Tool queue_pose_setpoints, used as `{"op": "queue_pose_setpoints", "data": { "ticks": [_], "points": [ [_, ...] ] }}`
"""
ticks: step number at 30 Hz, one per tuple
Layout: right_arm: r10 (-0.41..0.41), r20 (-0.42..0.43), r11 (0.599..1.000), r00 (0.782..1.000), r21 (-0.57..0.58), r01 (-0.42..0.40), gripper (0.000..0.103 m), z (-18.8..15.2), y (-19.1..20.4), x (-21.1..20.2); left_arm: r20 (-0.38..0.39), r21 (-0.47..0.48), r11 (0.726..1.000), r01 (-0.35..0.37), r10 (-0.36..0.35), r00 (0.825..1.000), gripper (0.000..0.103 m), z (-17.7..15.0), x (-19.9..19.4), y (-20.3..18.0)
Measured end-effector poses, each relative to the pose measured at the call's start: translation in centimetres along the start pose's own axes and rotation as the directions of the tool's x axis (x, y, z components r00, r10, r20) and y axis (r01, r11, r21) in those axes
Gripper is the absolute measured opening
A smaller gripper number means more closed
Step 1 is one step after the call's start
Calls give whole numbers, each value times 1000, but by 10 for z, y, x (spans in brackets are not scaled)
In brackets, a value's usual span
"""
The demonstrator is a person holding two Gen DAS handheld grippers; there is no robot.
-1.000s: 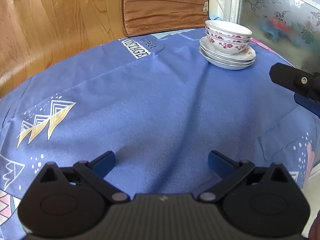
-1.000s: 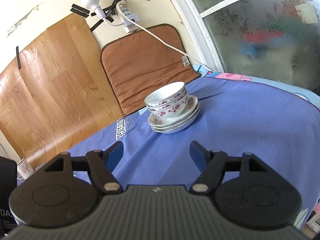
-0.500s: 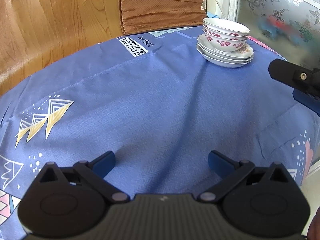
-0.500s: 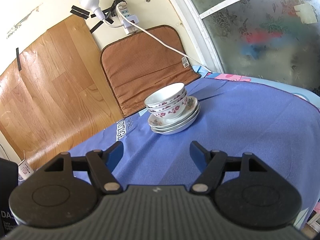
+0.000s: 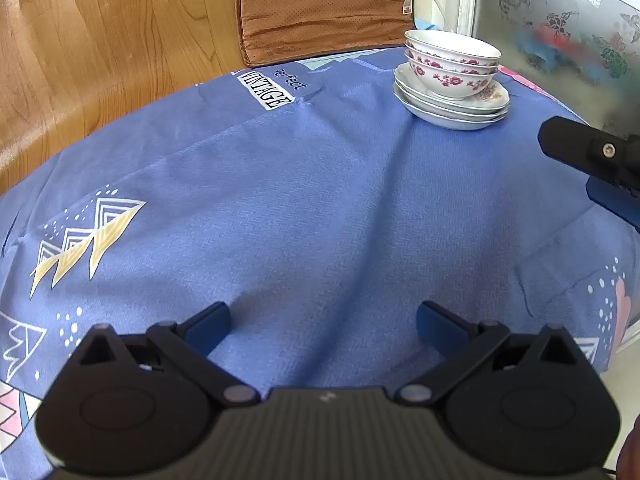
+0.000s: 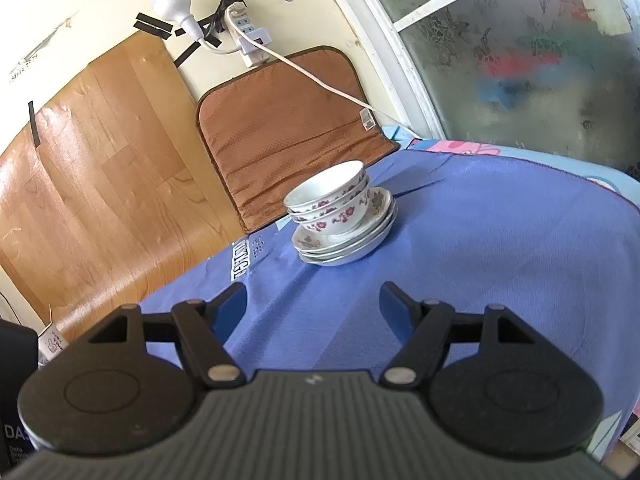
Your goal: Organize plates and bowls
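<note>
Holding both grippers wide open and empty, my left gripper (image 5: 323,322) and right gripper (image 6: 313,300) hang over bare tablecloth (image 5: 280,208), well apart from the bowls (image 6: 330,200) nested on the plates (image 6: 346,240) near the table's far edge. Nudging that stack could tip the bowls or push it over the edge; the near cloth offers room.

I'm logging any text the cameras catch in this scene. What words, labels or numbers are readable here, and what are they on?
"VINTAGE": white label printed on the blue tablecloth, at.
"perfect", first letters lost in a fold: small print beside that label.
"DA", cut off: dark box at the right wrist view's left edge; smaller lines below are blurred.
Tag on the brown cushion: too small to read.
</note>
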State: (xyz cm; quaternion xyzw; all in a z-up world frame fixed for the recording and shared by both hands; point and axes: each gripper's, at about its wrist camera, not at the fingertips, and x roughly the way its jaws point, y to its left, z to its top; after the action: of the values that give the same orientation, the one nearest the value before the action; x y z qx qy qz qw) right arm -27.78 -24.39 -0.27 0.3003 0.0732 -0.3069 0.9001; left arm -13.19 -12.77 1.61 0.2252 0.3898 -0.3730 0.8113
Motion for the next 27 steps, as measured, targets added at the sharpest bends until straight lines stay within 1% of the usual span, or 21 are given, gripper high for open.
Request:
{"op": "queue_pose_setpoints", "data": {
  "ticks": [27],
  "points": [
    [-4, -3, 1000, 1000, 8, 4, 75, 1, 0, 0, 2, -7, 1000, 10, -10, 1000, 103, 3, 0, 2]
  ]
}}
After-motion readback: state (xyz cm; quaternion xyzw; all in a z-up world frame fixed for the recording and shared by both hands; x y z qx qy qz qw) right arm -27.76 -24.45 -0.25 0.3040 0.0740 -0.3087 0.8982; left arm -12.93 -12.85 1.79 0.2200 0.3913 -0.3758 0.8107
